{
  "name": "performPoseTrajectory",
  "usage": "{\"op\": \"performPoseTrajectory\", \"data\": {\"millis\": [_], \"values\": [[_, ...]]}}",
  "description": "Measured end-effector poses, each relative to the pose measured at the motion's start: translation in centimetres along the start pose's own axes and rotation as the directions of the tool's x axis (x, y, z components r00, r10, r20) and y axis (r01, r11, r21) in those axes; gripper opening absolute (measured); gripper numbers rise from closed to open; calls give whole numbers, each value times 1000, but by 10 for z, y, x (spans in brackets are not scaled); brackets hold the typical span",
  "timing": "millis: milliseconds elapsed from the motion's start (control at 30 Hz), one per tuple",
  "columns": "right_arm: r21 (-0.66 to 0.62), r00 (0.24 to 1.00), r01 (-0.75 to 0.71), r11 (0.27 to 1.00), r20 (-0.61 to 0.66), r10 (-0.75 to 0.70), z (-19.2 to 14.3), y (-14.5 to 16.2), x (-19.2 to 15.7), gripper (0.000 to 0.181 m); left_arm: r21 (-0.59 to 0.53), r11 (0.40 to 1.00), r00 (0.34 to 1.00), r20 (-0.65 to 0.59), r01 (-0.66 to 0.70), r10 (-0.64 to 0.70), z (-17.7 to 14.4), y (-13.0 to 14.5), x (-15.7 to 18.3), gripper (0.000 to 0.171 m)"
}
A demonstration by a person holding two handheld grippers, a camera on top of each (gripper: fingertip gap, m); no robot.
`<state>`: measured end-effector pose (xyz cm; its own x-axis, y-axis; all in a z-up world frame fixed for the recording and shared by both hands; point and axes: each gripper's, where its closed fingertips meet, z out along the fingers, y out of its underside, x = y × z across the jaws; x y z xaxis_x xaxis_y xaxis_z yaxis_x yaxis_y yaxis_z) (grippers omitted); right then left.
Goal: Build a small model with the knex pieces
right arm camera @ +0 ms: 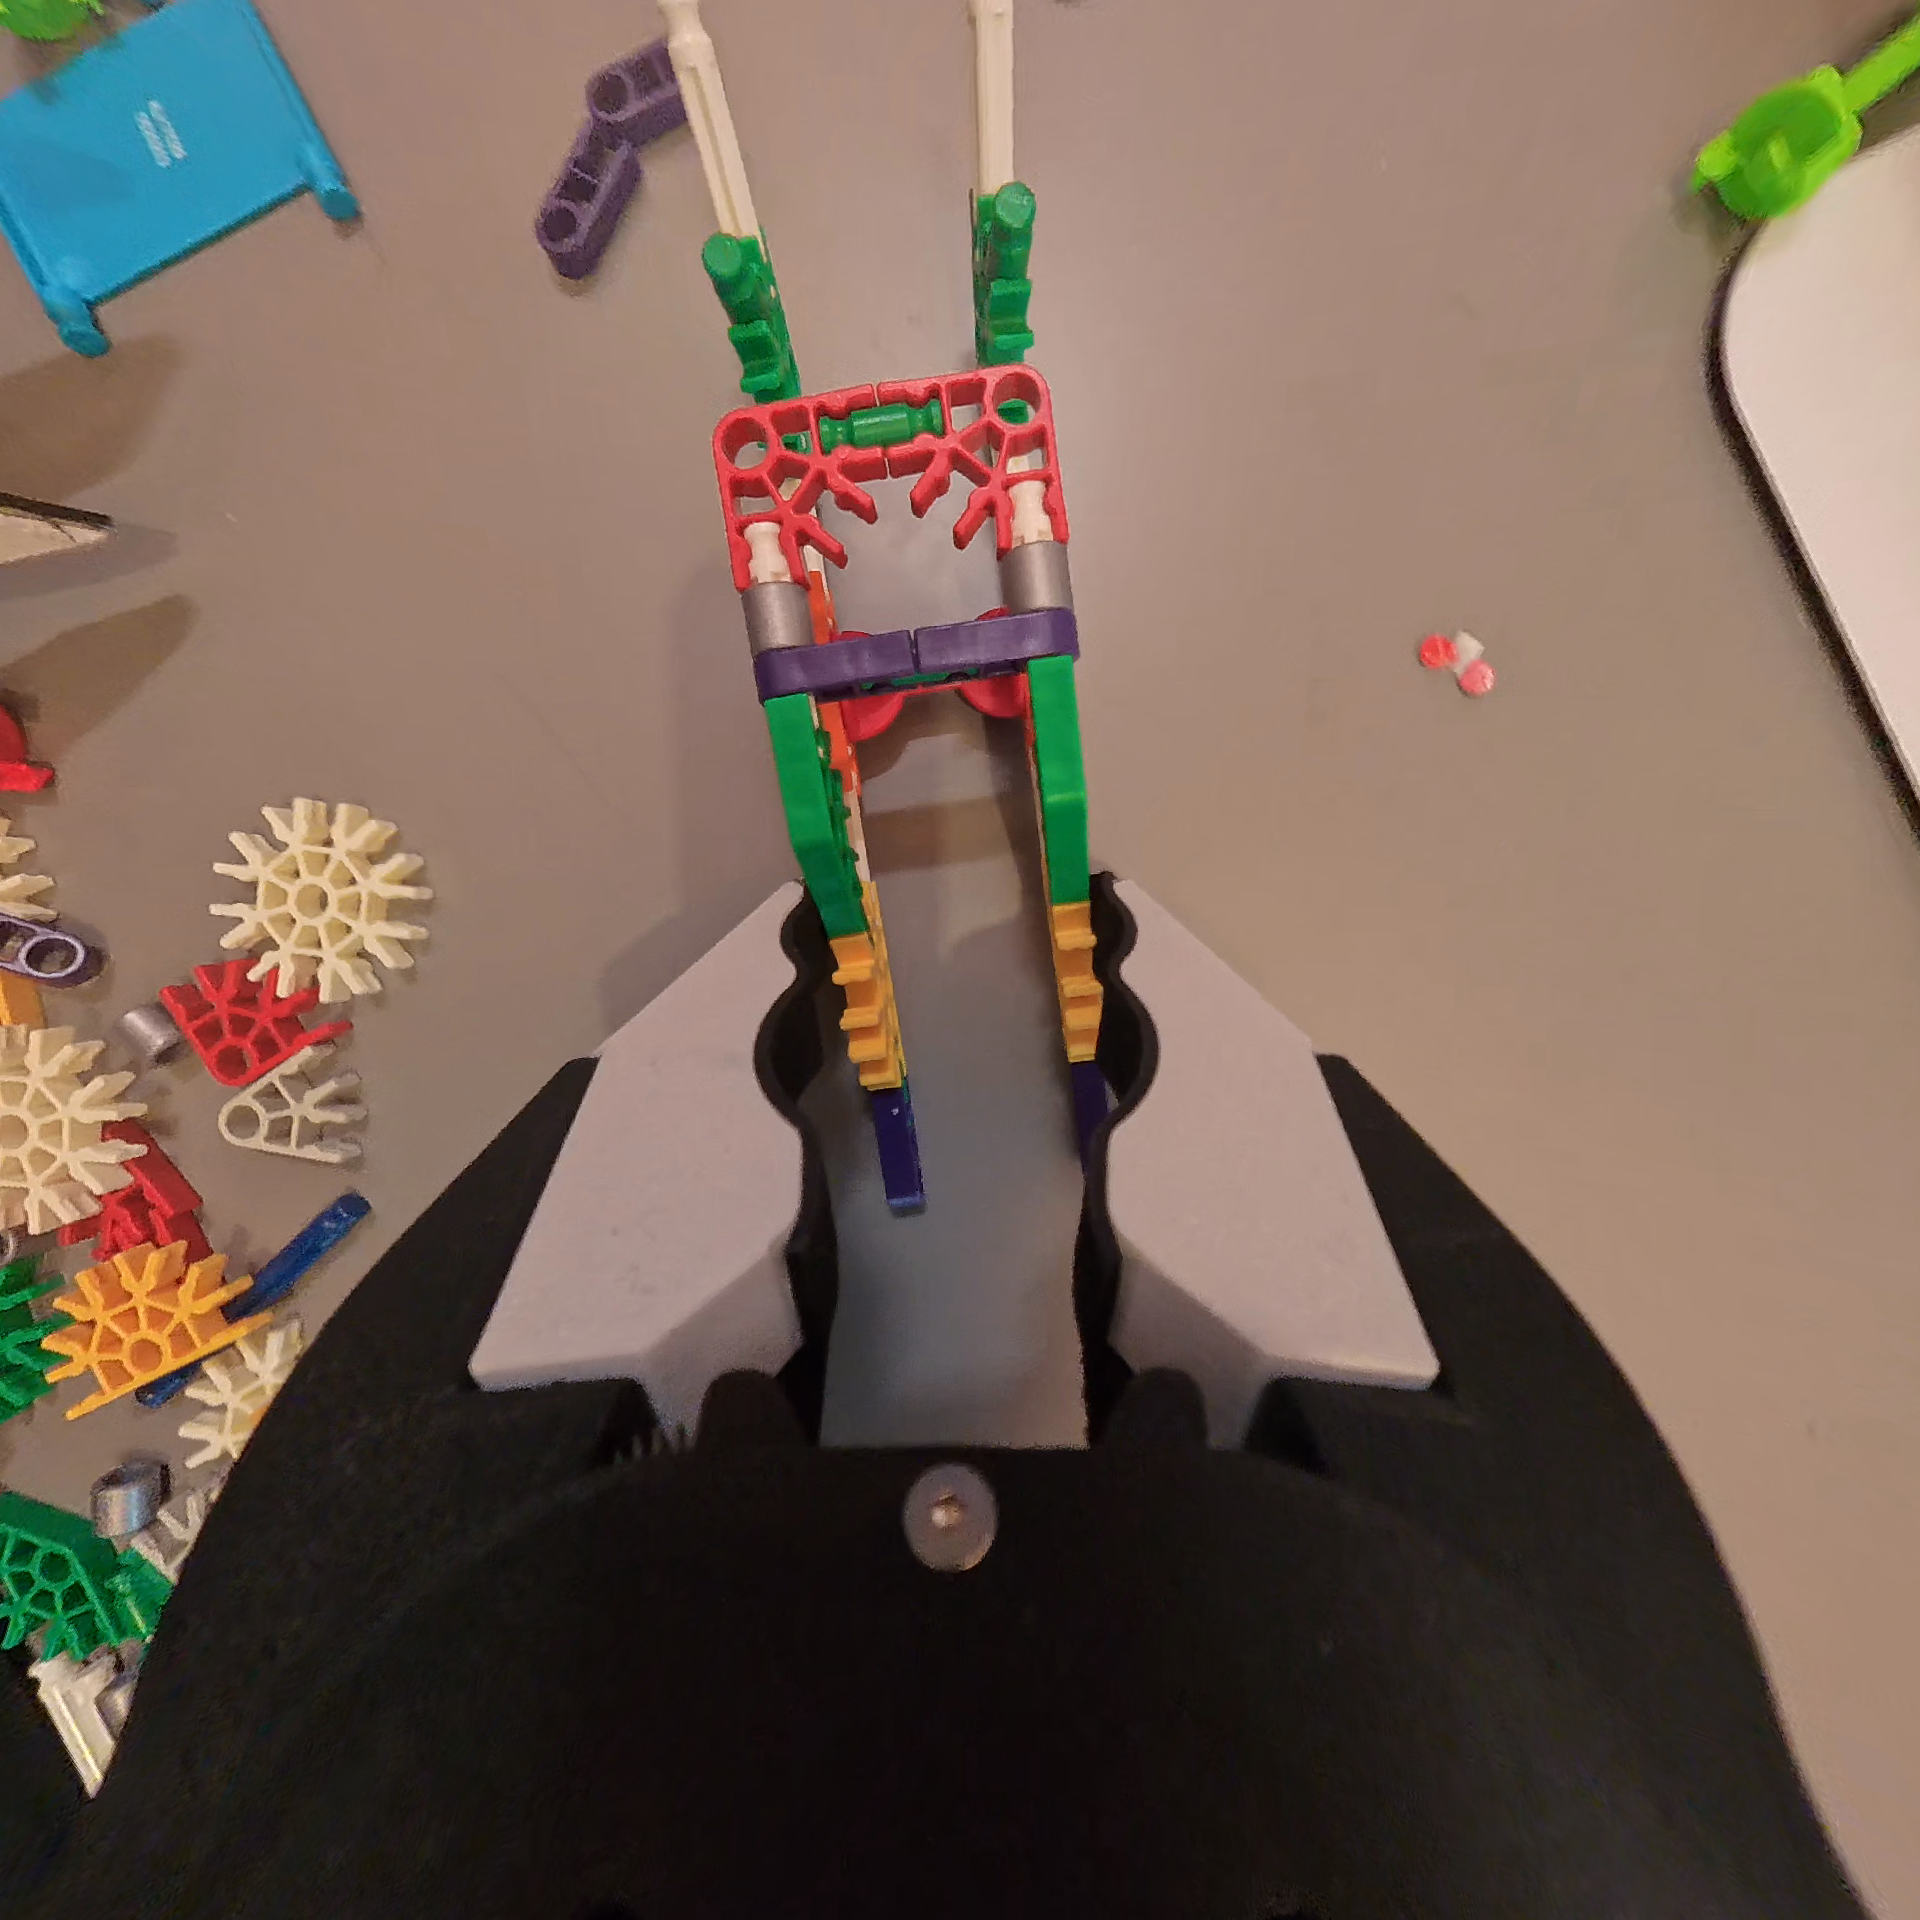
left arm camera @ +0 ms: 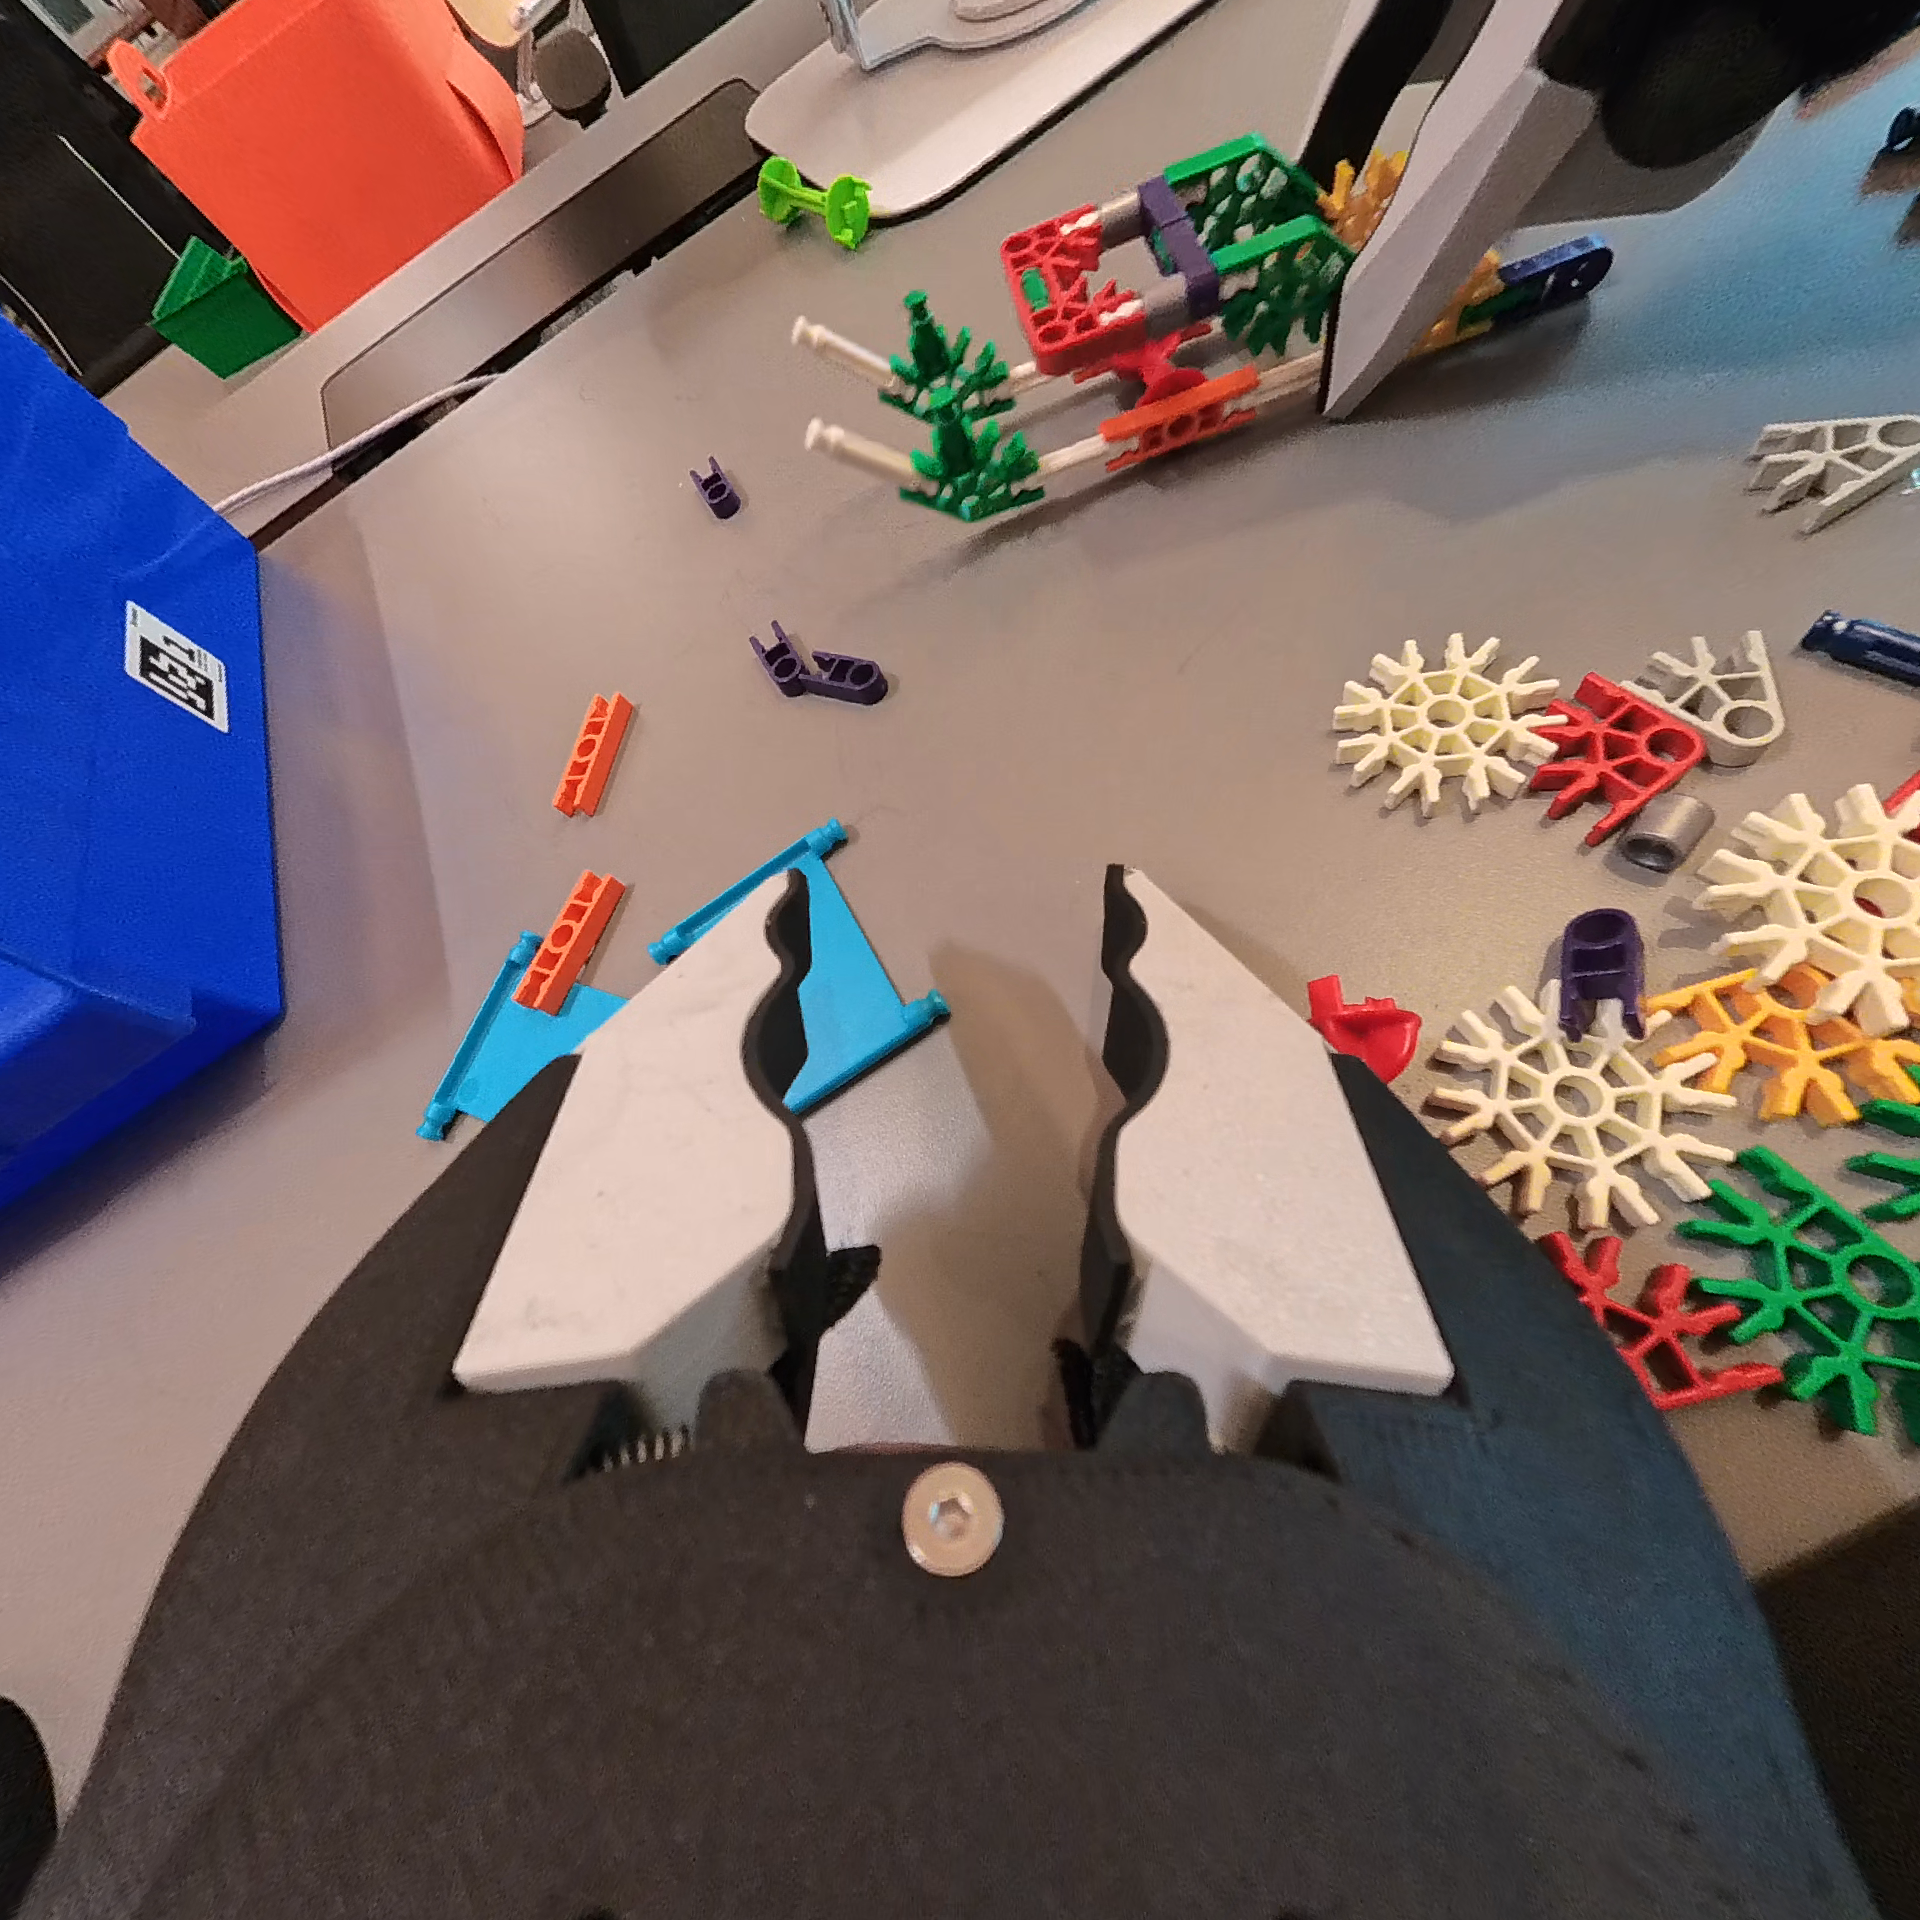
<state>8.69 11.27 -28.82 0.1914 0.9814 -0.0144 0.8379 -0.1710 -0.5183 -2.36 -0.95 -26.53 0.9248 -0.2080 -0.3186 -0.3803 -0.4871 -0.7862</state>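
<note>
Your right claw (right arm camera: pixel 956 894) straddles the near end of the toy frame (right arm camera: pixel 899 582), a build of red, green, purple, yellow and white pieces lying on the grey table (right arm camera: pixel 1351 935). Its jaws touch the frame's two yellow-and-blue legs from outside, so it appears clamped on the frame, though how firmly cannot be judged. The frame's two white rods point away from you. Your left claw (left arm camera: pixel 951 883) hangs low over the table with its jaws apart and nothing between them. A light blue panel (left arm camera: pixel 852 977) lies partly under its left finger, with a second blue panel (left arm camera: pixel 520 1029) and an orange clip (left arm camera: pixel 569 940) just beside it. Loose white snowflake wheels (left arm camera: pixel 1444 722), red and green connectors and a purple clip (left arm camera: pixel 1605 961) lie near its right side. A blue bin (left arm camera: pixel 125 810) stands at the left edge.
</note>
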Motion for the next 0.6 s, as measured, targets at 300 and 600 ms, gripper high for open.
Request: {"op": "performPoseTrajectory", "data": {"millis": [300,600], "values": [[0,993,-100,995,-62,100,-7,12,9,50,-7,1000,1000,-9,3,-3,1,1,1,54],[-15,997,-67,998,-49,66,-7,13,5,62,-10,1000,1000,-11,0,0,1,1,1,53]]}}
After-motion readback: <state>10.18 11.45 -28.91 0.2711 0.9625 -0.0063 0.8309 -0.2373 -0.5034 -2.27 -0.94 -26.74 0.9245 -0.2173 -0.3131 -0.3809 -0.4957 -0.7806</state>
